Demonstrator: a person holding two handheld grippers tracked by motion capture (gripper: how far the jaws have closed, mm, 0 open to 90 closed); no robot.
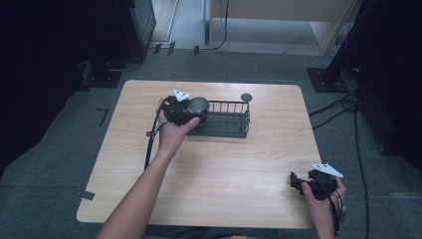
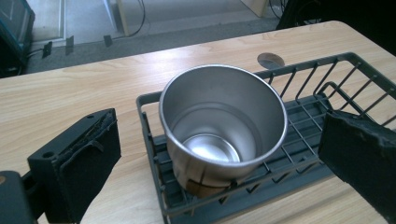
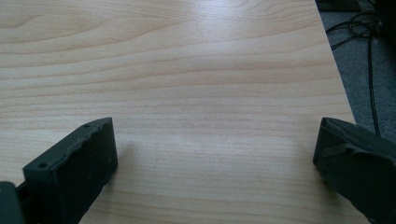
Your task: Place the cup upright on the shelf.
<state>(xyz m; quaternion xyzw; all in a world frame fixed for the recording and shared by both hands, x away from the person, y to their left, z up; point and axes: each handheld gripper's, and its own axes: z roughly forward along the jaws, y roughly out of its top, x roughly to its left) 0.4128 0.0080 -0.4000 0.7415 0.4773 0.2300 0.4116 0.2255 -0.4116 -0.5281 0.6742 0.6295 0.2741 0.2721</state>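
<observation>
Steel cup stands upright in the wire basket's near end; your left gripper gapes around it, untouching, while your right gripper hangs released well apart from the basket.

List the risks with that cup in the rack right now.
The cup stands tilted at the end of the wire rack, so it may tip. The left gripper is open with a jaw on each side of the cup, not touching; a sideways move or an uneven close could knock the cup over or shift the rack.
</observation>
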